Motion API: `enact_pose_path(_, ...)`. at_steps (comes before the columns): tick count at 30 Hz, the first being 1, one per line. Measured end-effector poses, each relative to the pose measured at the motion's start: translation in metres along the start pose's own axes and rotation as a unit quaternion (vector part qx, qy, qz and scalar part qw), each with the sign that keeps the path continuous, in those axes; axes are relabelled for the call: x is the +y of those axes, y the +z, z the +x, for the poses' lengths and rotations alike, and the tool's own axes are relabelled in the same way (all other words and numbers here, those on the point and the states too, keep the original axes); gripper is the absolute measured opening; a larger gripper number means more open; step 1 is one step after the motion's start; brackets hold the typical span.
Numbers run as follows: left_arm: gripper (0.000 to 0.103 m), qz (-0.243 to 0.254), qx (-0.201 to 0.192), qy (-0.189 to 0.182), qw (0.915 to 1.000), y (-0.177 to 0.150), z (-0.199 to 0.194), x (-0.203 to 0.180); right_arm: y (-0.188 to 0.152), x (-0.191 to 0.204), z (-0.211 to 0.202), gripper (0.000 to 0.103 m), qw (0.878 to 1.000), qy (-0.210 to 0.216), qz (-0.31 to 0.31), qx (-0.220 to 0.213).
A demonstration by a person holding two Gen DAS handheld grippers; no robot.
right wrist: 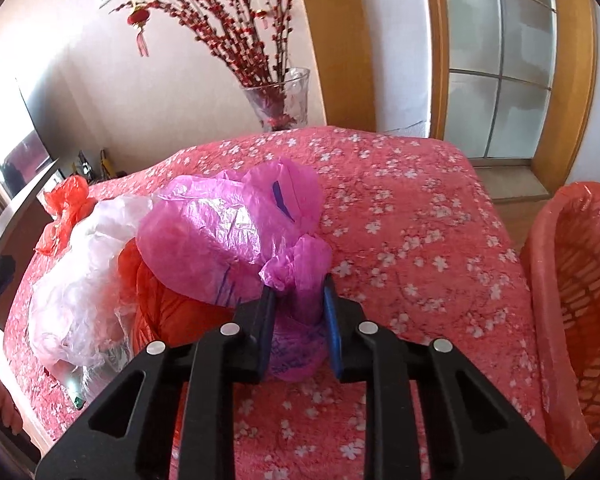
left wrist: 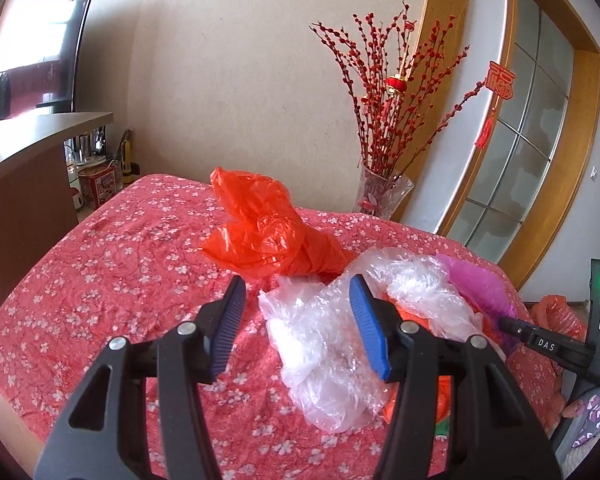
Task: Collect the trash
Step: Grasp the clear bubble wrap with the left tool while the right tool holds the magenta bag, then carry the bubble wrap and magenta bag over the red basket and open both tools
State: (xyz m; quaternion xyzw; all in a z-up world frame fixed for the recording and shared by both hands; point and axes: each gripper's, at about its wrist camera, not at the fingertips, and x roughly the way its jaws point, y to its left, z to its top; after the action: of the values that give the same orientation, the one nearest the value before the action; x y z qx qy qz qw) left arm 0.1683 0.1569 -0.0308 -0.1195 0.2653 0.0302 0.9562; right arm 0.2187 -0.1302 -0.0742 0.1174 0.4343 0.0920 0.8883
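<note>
right gripper pinches the twisted neck of a thin crinkled pink plastic bag lying on the floral red cloth-covered table. left gripper gapes, empty, beside a crumpled clear film bag; glossy orange bag behind.

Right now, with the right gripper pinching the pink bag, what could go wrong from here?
1. The right gripper pinches only a bunched edge of the pink bag; thin plastic may slip or tear on lifting.
2. The pink bag overlaps the clear plastic and an orange bag, so these may drag along.
3. The left gripper is open with clear plastic loose between its jaws, possibly snagging.
</note>
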Motion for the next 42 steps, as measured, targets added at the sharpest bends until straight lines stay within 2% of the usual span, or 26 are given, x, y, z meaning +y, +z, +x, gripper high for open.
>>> enact_pose_path(4, 0.054, 0.007, 0.004, -0.014, 0.9999, -0.001, -0.001, -0.011, 0.000, -0.012, -0.008, 0.022, 1.000, -0.016, 0.011, -0.010)
enact_pose_path(14, 0.054, 0.034, 0.038, -0.079, 0.9956, -0.006, 0.014, -0.066, -0.007, -0.048, -0.027, 0.020, 0.997, -0.051, 0.053, -0.036)
enact_pose_path(19, 0.052, 0.064, 0.056, -0.086, 0.9927, -0.007, 0.024, -0.098, -0.012, -0.060, -0.033, 0.020, 0.996, -0.054, 0.062, -0.036)
enact_pose_path(22, 0.045, 0.080, 0.070, -0.076, 0.9914, -0.010, 0.031, -0.108, -0.014, -0.062, -0.034, 0.020, 0.996, -0.054, 0.063, -0.035)
enact_pose_path(25, 0.027, 0.092, 0.086, -0.063, 0.9900, -0.014, 0.041, -0.113, -0.015, -0.063, -0.035, 0.020, 0.996, -0.053, 0.064, -0.034)
enact_pose_path(27, 0.009, 0.094, 0.093, -0.065, 0.9891, -0.016, 0.044, -0.113, -0.017, -0.064, -0.036, 0.020, 0.996, -0.052, 0.065, -0.034)
enact_pose_path(28, 0.007, 0.093, 0.094, -0.070, 0.9887, -0.017, 0.044, -0.113, -0.017, -0.064, -0.037, 0.020, 0.996, -0.052, 0.065, -0.035)
enact_pose_path(30, 0.003, 0.090, 0.090, -0.078, 0.9887, -0.016, 0.041, -0.111, -0.017, -0.064, -0.039, 0.020, 0.996, -0.051, 0.065, -0.038)
enact_pose_path(42, 0.002, 0.060, 0.014, -0.116, 0.9913, 0.019, 0.002, -0.097, -0.008, -0.068, -0.068, 0.020, 0.994, -0.050, 0.069, -0.074)
